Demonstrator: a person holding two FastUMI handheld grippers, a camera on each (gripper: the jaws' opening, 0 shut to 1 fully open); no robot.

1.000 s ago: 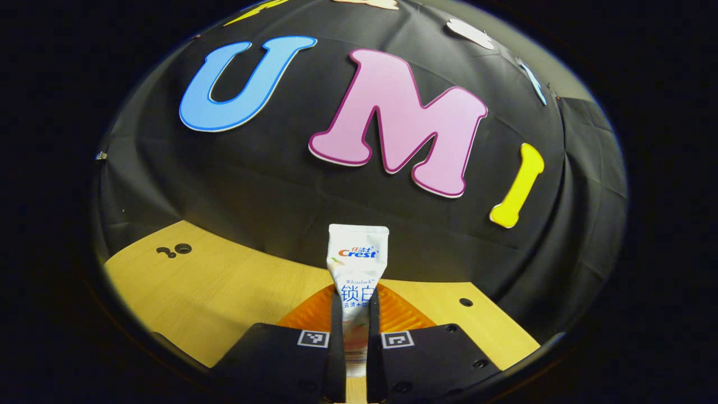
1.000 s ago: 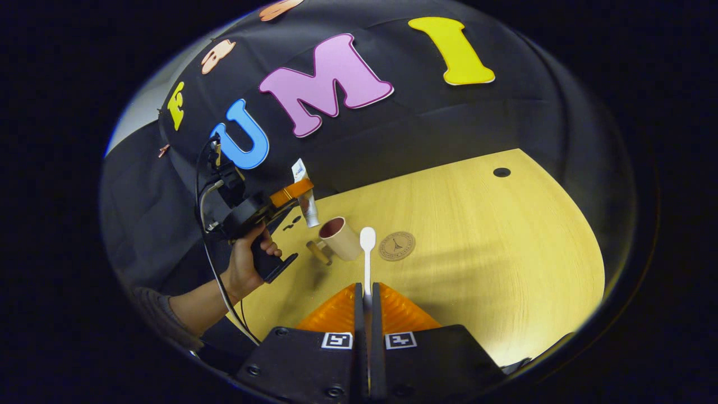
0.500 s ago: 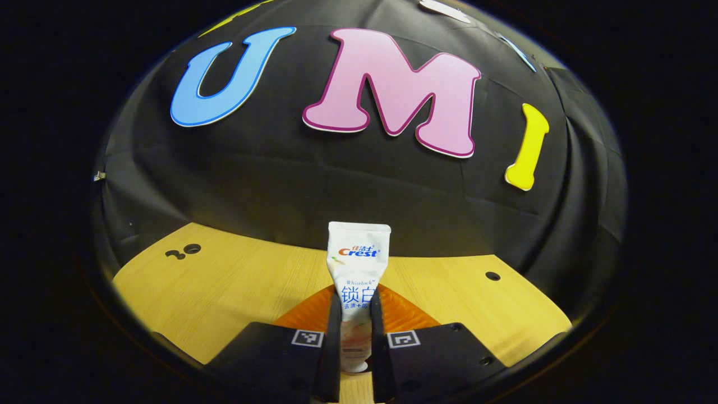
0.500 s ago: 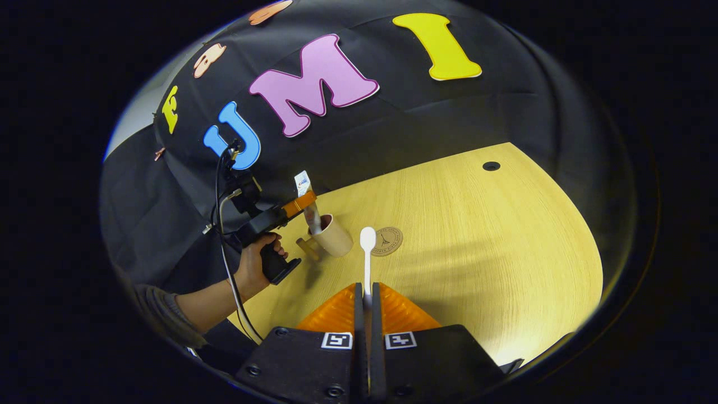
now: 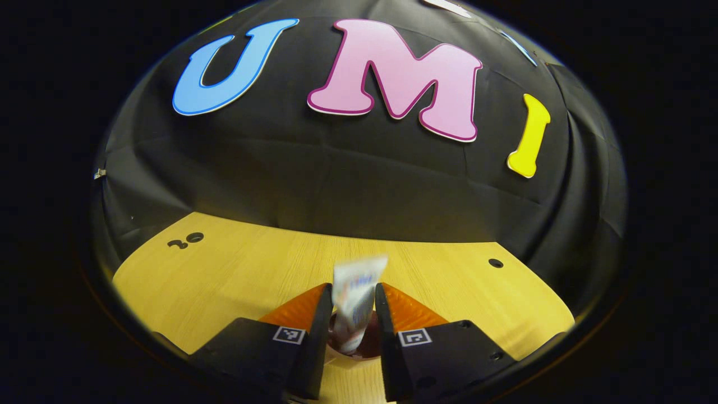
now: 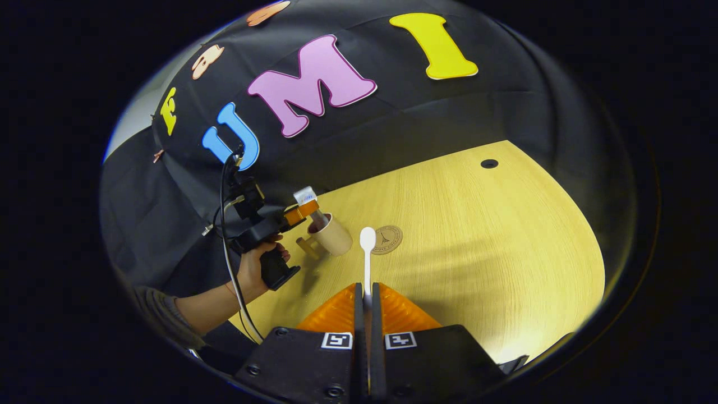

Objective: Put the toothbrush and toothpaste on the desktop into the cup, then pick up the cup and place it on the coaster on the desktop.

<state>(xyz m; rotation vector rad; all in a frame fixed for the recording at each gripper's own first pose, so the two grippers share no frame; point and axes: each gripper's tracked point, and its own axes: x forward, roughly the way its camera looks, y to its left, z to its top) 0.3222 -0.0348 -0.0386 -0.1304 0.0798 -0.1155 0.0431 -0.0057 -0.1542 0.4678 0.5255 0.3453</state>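
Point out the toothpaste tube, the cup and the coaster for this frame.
toothpaste tube [image 5: 355, 303]: left gripper view, on the blurred printed body between the open fingers.
cup [image 6: 335, 239]: right gripper view, on its outer side wall.
coaster [image 6: 387, 239]: right gripper view, on its round printed face.

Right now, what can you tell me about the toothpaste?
The toothpaste is a soft white tube with coloured printing, blurred in the left gripper view. It stands nearly upright, flat crimped end on top, lower end down inside the cup. The left gripper is open, with gaps between its fingers and the tube.
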